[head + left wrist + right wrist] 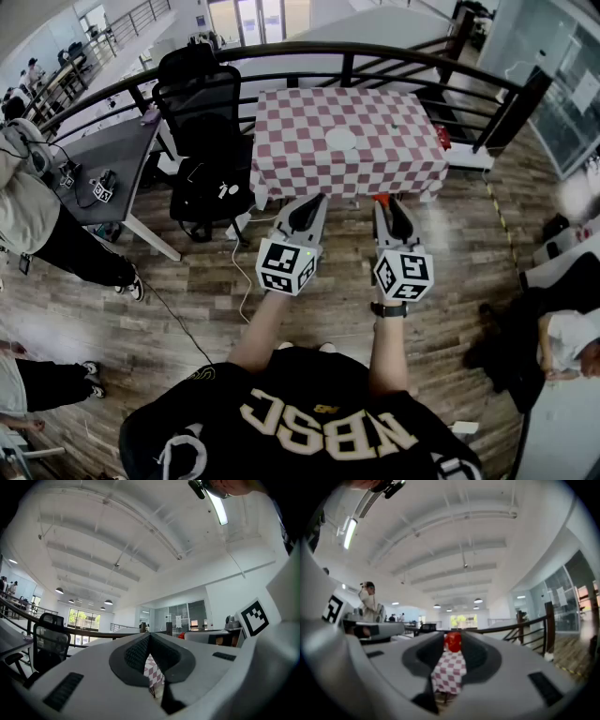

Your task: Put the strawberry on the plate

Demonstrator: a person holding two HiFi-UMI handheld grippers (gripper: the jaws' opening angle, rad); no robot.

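Note:
A table under a red-and-white checked cloth (375, 155) stands ahead of me on the wood floor, and a small white plate (340, 140) sits near its middle. I hold both grippers side by side in front of the table's near edge. My right gripper (382, 200) is shut on a red strawberry (453, 641), pinched at the very tips of its jaws; the checked cloth (449, 670) shows below it. The strawberry (380, 198) appears as a red spot at the jaw tips in the head view. My left gripper (314, 199) has its jaws (149, 636) closed together with nothing in them.
A black office chair (202, 103) and a grey desk (112, 155) stand left of the table, behind them a dark curved railing (309, 49). People stand at the far left (28, 206) and one sits at the right (567, 337). A cable (178, 323) runs across the floor.

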